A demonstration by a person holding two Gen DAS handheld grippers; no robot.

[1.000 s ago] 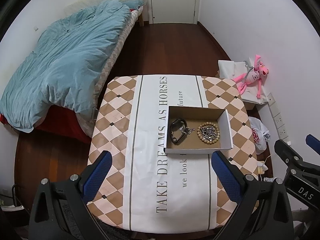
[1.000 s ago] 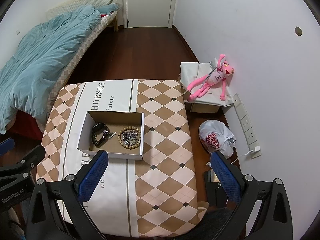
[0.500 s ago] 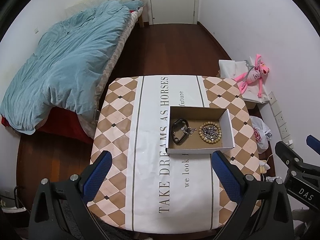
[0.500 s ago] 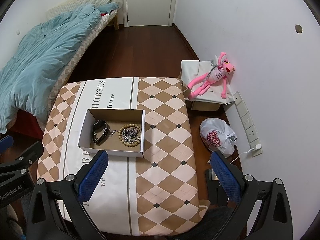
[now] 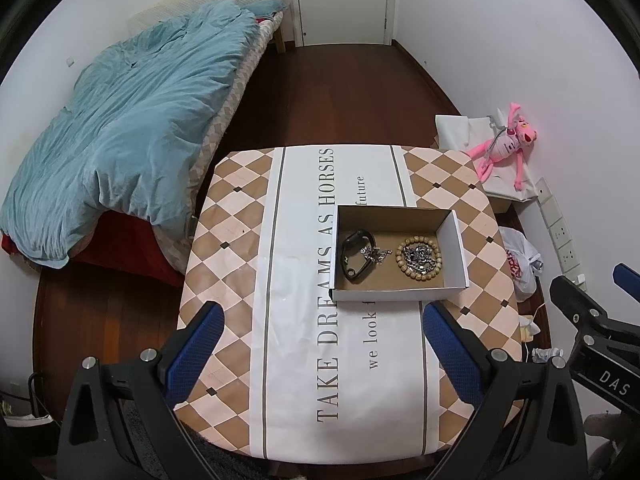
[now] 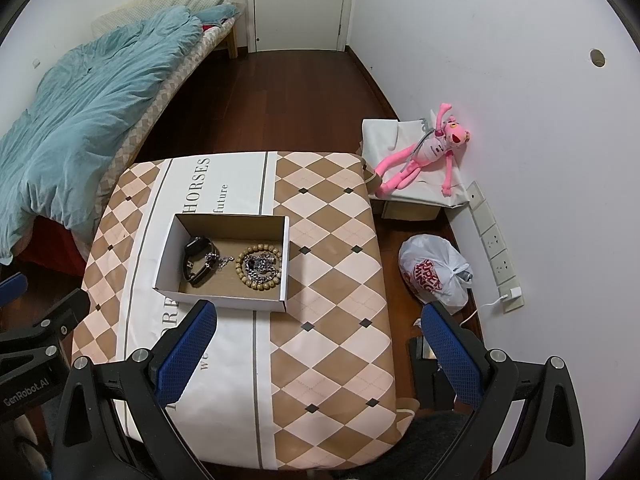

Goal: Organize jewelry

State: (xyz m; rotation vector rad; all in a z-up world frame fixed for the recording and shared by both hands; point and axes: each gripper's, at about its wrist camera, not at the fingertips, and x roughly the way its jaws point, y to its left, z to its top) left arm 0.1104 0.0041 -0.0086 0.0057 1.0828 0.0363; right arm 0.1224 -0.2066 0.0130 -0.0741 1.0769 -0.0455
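Observation:
A white cardboard box (image 5: 456, 248) (image 6: 168, 256) stands on the checked tablecloth (image 5: 240, 240) (image 6: 340, 280). Inside lie a black watch (image 5: 354, 256) (image 6: 199, 260), a thin silver chain (image 5: 376, 255) (image 6: 222, 260) and a wooden bead bracelet (image 5: 419, 259) (image 6: 259, 267) with a silver chain piled inside it. My left gripper (image 5: 320, 344) is open and empty, high above the table's near side. My right gripper (image 6: 320, 344) is open and empty, high above the table's near right edge. Each gripper shows at the edge of the other's view.
A bed with a blue duvet (image 5: 132, 120) stands left of the table. A pink plush toy (image 6: 428, 152) lies on a white bag on a box by the right wall. A white plastic bag (image 6: 436, 272) sits on the wooden floor. A white door (image 5: 342, 0) is at the far end.
Both grippers have drawn back and up a little from the table, so the box looks slightly smaller and farther. Both stay open and empty. Nothing in the box has moved.

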